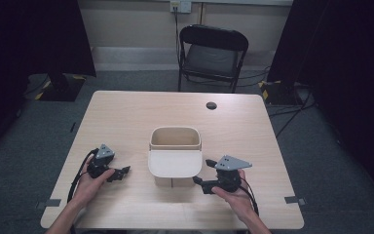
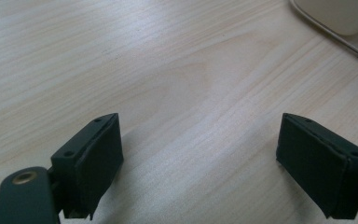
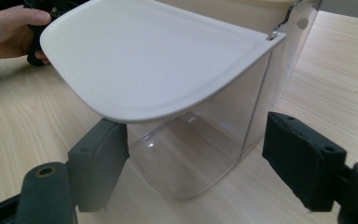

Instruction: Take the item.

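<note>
A cream plastic container (image 1: 174,146) with rounded corners was seen near the middle of the pale wood-grain table (image 1: 126,117), a little toward the person's side. Its body (image 3: 200,149) was shown in the right gripper view to be clear and glossy below a cream rim, and its smooth, flat, rounded-edged lid (image 3: 158,65) was held open on a small metal hinge (image 3: 279,28), jutting level from the near edge of the container. From the high view the inside of the container appeared empty. Just to the right of the container the right gripper (image 1: 205,174) was held in a hand (image 1: 236,197), its matte black, blocky jaws spread wide apart and aimed at the container's near corner beneath the lid, nothing being clamped between them. To the left of the container, with bare table between, the left gripper (image 1: 122,172) was held in the other hand (image 1: 88,183); its jaws too were parted widely over bare wood, gripping nothing. Each gripper was topped by a grey three-cornered plate. Well beyond the container, past the far edge of the table, a black folding chair (image 1: 213,53) was seen on grey carpet.
</note>
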Available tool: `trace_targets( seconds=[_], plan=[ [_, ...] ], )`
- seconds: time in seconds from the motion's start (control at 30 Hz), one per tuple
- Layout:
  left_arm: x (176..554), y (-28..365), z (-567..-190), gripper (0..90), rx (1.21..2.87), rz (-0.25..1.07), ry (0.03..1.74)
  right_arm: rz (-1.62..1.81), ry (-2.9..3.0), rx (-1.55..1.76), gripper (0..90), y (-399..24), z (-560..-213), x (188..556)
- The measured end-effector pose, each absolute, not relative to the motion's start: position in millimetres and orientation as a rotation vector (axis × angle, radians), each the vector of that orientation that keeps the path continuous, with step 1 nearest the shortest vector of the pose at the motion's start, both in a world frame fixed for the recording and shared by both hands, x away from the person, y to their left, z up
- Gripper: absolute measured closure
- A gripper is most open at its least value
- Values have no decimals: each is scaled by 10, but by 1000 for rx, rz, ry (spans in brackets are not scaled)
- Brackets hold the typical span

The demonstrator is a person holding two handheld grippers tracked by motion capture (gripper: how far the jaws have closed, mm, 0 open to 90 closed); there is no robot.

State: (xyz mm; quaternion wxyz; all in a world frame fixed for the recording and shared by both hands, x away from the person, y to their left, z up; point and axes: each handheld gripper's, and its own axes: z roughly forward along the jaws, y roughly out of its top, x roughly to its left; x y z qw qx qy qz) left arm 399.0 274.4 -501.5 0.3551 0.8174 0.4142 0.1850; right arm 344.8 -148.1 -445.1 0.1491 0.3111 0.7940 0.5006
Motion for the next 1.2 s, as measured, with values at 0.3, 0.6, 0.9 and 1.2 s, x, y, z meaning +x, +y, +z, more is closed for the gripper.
trace_targets(
  seconds=[0.3, 0.6, 0.9, 1.2],
  plan=[
    [3990, 2744, -5015, 137, 2112, 477, 1071, 1433, 2283, 883, 214, -1456, -4437, 3446],
    [3990, 2744, -5015, 137, 2112, 478, 1071, 1458, 2280, 874, 224, -1446, -4414, 3446],
    [3989, 2744, -5015, 137, 2112, 478, 1072, 1479, 2272, 861, 224, -1433, -4380, 3454],
    [3989, 2743, -5015, 137, 2112, 478, 1072, 1500, 2263, 863, 220, -1434, -4364, 3459]
  ],
)
